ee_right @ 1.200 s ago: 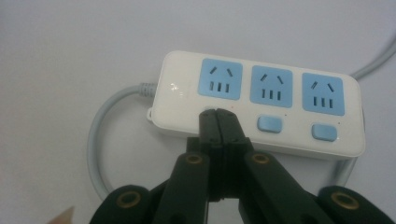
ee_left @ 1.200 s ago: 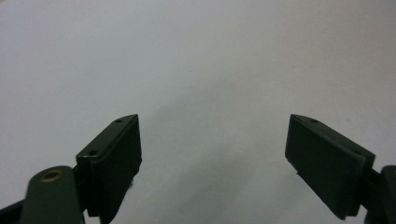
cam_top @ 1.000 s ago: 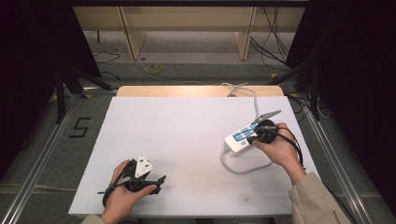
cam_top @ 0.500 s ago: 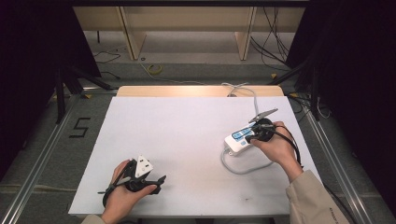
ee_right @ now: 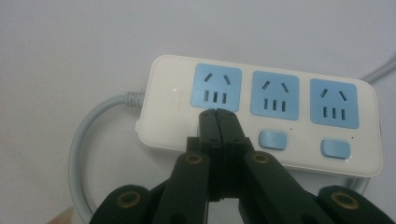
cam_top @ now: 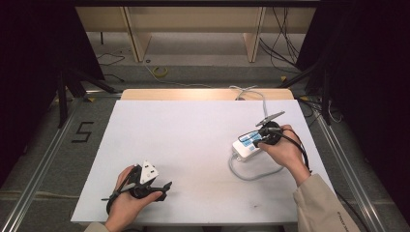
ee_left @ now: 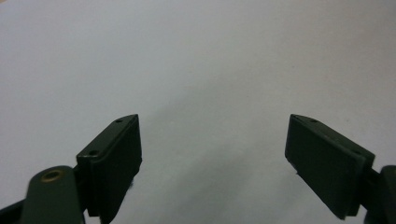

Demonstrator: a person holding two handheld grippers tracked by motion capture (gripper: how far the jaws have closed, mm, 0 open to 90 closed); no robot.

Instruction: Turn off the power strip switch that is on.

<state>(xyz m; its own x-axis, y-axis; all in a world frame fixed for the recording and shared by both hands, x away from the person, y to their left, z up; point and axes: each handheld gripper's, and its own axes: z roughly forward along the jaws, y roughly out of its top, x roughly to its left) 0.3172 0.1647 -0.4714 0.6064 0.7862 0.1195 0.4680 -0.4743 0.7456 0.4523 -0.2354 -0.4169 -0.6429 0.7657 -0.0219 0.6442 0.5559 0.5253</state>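
Right gripper (ee_right: 217,114) jaws pressed together, nothing between, tips on the power strip (ee_right: 261,112) where its leftmost switch would sit, below the left socket. Strip at table (cam_top: 193,145) 3 o'clock, grey cord (ee_right: 81,140) looping off. Left gripper (ee_left: 212,154) jaws spread, empty, at 7 o'clock.

The left gripper (cam_top: 162,186) is held low at about seven o'clock in the high view, gripped in the left hand (cam_top: 126,203), with its jaws pointed toward three o'clock and spread wide apart (ee_left: 212,154). The right gripper (cam_top: 258,143) is held at about four o'clock in the right hand (cam_top: 285,152), pointed toward nine o'clock, and its jaws are pressed flat together (ee_right: 218,122). A beige sleeve (cam_top: 321,205) covers the right forearm.
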